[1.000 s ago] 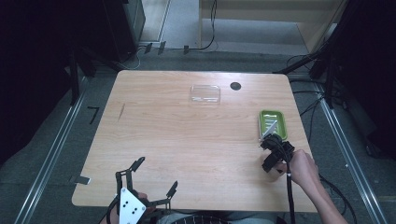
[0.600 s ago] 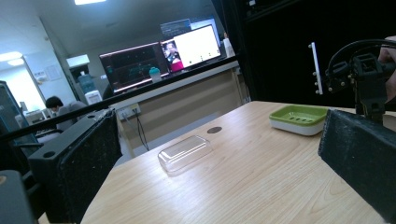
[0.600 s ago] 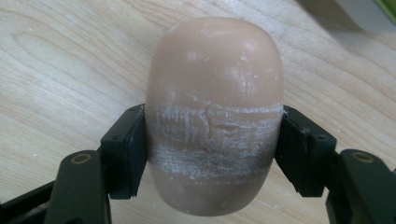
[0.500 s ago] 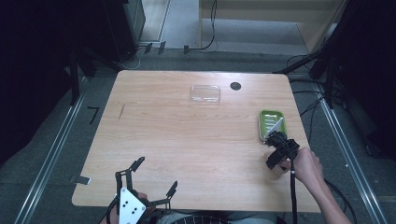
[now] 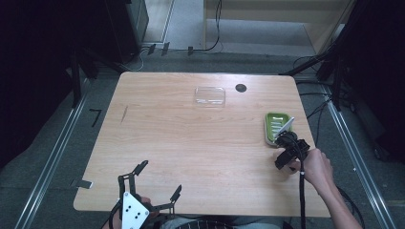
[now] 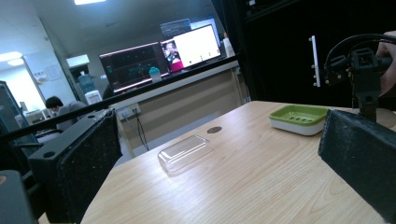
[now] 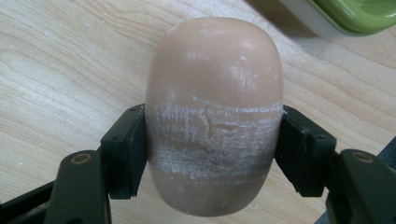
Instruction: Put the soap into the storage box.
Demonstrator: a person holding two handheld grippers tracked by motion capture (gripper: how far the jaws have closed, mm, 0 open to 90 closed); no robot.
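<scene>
The oval tan soap bar [image 7: 214,116] lies lengthwise along the right tongs [image 7: 212,154], clamped at both flanks, beside the green plastic soap dish [image 5: 277,127]; the left tongs [image 5: 160,183] gape wide, empty, over the wooden table [image 5: 191,143].

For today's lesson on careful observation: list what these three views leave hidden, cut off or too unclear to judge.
- Soap bar: near end cut by the right gripper view's bottom edge; underside hidden.
- Green soap dish: cut by that view's top corner.
- Right gripper: in the high view, too small to show its grip.
- Clear lid: high view, detail too faint.
</scene>
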